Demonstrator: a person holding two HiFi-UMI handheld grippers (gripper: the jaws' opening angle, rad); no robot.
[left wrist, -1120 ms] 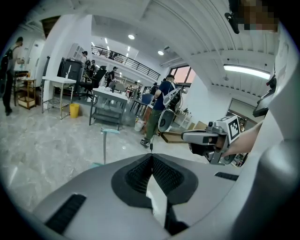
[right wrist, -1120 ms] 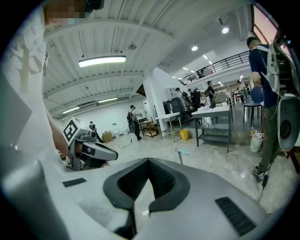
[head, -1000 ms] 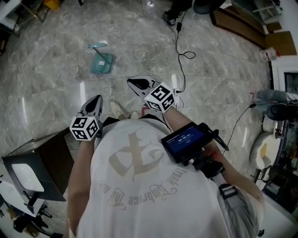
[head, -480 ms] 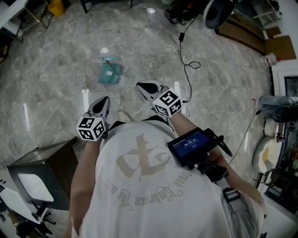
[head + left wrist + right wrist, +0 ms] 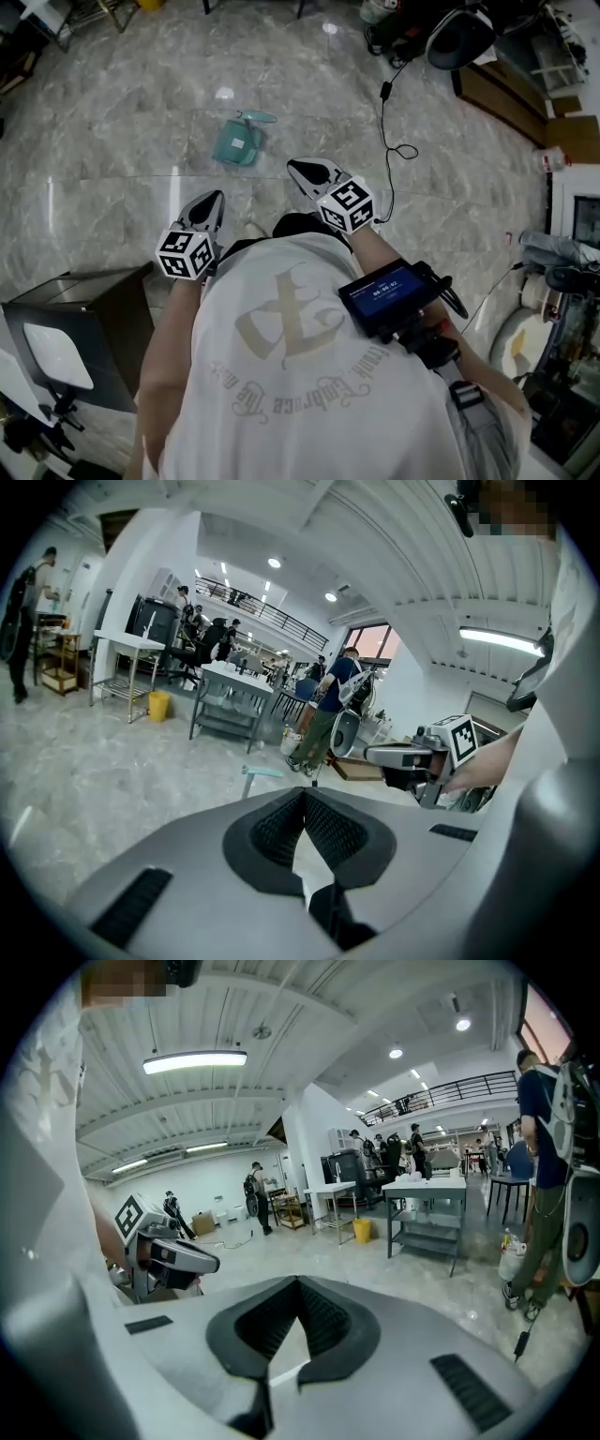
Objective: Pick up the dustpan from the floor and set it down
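With the right forearm (image 5: 375,246) stretched forward past the torso, the person holds the left gripper (image 5: 210,201) and the right gripper (image 5: 305,171) side by side but apart, both pointing ahead and slightly down, each with its fingers closed tip to tip, empty.

A large open workshop or lab hall, seen indoors. The polished grey marble-patterned floor (image 5: 112,141) stretches wide, with a black cable (image 5: 392,112) trailing across it. Metal workbenches (image 5: 427,1206) with lower shelves stand in rows, a yellow bin (image 5: 362,1230) beside one. White walls rise to a high ribbed ceiling lit by tube lights (image 5: 195,1061), and a railed mezzanine (image 5: 450,1087) runs above. Several people (image 5: 255,1192) stand working in the distance.
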